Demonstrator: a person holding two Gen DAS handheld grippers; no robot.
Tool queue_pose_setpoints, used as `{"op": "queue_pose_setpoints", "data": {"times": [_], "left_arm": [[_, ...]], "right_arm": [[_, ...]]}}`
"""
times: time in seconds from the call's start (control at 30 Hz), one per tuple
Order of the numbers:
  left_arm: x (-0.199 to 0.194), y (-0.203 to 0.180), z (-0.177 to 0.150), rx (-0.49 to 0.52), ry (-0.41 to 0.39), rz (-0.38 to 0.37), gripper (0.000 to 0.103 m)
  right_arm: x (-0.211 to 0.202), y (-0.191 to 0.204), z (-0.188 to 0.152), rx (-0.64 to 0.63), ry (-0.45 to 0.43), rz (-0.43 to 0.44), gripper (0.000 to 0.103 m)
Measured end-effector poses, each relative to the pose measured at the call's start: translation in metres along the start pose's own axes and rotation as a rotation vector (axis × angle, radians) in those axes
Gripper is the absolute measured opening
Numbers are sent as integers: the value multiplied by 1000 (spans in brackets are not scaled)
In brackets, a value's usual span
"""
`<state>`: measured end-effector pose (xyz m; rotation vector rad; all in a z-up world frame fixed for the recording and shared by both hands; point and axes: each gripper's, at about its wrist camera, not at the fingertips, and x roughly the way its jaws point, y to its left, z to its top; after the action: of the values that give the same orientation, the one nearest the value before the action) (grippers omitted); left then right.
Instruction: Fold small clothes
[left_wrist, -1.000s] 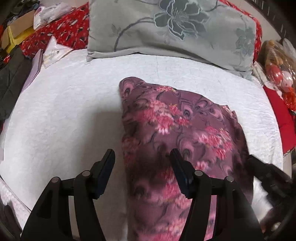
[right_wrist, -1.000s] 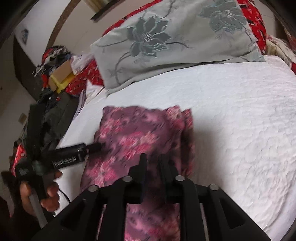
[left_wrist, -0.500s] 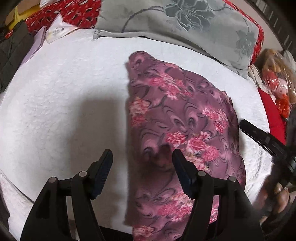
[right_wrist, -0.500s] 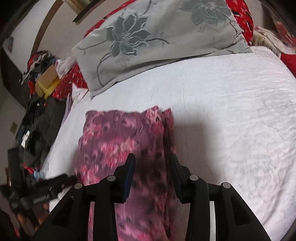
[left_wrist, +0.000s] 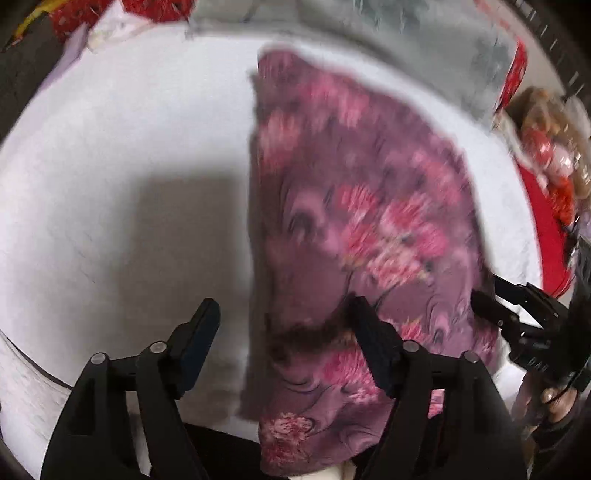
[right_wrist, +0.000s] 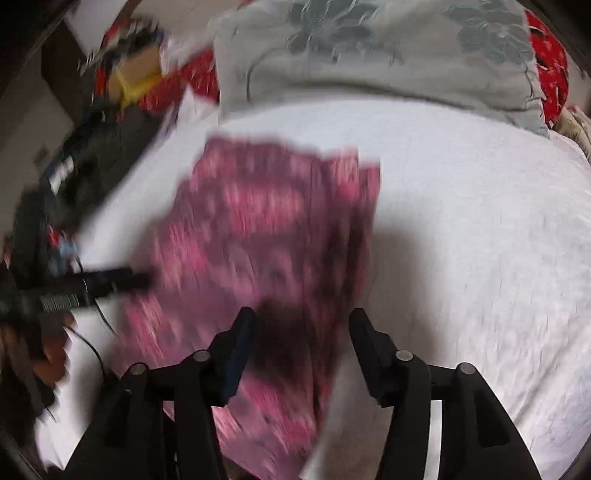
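A purple garment with pink flowers (left_wrist: 354, 229) lies folded lengthwise on the white bedspread (left_wrist: 110, 177); its near end hangs over the bed's front edge. It also shows in the right wrist view (right_wrist: 266, 236). My left gripper (left_wrist: 282, 314) is open and empty above the garment's left edge. My right gripper (right_wrist: 301, 325) is open and empty above the garment's right edge; it shows in the left wrist view (left_wrist: 487, 299) at the right. The left gripper shows in the right wrist view (right_wrist: 122, 280) at the garment's left side. Both views are blurred.
A grey flowered pillow (right_wrist: 369, 55) lies at the back of the bed on a red patterned cover (right_wrist: 550, 70). Dark clothes and a box (right_wrist: 133, 74) are piled at the left. Stuffed toys (left_wrist: 546, 147) sit at the right.
My right gripper went from shut to wide open. Both grippers pulled back toward the near end of the garment. The garment lies flatter and reaches further over the front edge.
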<state>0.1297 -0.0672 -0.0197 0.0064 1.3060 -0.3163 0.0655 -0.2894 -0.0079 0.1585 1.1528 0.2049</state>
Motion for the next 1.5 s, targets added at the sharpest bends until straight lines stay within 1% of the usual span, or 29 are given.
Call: {"op": "queue_pose_setpoints", "data": {"times": [0.03, 0.07, 0.13, 0.2, 0.23, 0.27, 0.3, 0.33, 0.37, 0.43, 0.47, 0.63, 0.77, 0.8, 0.83, 0.97, 1.1, 1.17, 1.23, 1.3, 1.33, 1.37, 1.43, 1.47, 1.5], "left_arm": [[4, 0, -3, -12, 3, 13, 88], [2, 1, -5, -27, -6, 22, 88], [-5, 0, -11, -42, 8, 18, 88], [-10, -2, -23, -28, 2, 25, 88], [-9, -3, -27, -21, -3, 36, 90], [-5, -4, -33, -15, -4, 48, 92], [0, -2, -35, -23, 1, 56, 98], [5, -1, -38, -40, 14, 64, 103], [9, 2, -41, -64, 22, 62, 103], [14, 9, -43, -99, 27, 33, 103], [13, 10, -45, -101, 19, 29, 103], [13, 10, -52, -79, 7, 39, 103], [13, 10, -58, -83, -1, 31, 103], [13, 10, -60, -84, -3, 29, 103], [13, 11, -59, -84, 0, 29, 103], [12, 14, -57, -100, 17, 20, 103], [13, 17, -56, -103, 24, 15, 103], [12, 18, -56, -104, 27, 14, 103], [15, 17, -49, -97, 45, 12, 103], [11, 18, -44, -89, 68, 1, 103], [5, 19, -41, -88, 62, -18, 103], [-1, 19, -33, -84, 44, -29, 103], [-14, 21, -22, -76, 4, -29, 103], [-19, 21, -14, -74, -14, -33, 103], [-23, 20, -3, -73, -33, -43, 103]], "right_arm": [[0, -3, -5, 13, -32, -1, 58], [-4, -5, -6, 39, -51, 3, 59], [-14, -7, -9, 84, -47, -6, 60], [-26, -6, -19, 74, -80, 15, 63], [-26, -3, -27, 53, -75, 12, 63], [-23, -2, -35, 36, -55, -13, 63], [-16, -1, -42, 26, -25, -39, 68], [-12, -3, -49, 21, -16, -47, 72], [-14, -3, -52, 13, -54, -53, 73], [-16, -1, -59, 7, -67, -77, 78], [-16, 0, -60, 11, -70, -84, 79], [-9, 9, -66, -5, -80, -121, 93], [-7, 14, -70, -5, -87, -164, 101], [-7, 12, -71, 6, -89, -163, 102], [-2, 13, -66, 10, -92, -161, 103], [-3, 13, -68, 7, -99, -168, 103], [-4, 16, -68, 16, -84, -175, 103], [-6, 14, -63, 27, -71, -173, 102], [-12, 8, -59, 51, -75, -177, 102], [-20, -1, -50, 84, -102, -164, 101], [-27, -8, -43, 112, -127, -146, 100], [-31, -13, -38, 133, -148, -135, 99], [-40, -26, -22, 190, -197, -91, 95], [-42, -35, -9, 228, -222, -53, 93], [-41, -40, 2, 249, -238, -23, 85]]}}
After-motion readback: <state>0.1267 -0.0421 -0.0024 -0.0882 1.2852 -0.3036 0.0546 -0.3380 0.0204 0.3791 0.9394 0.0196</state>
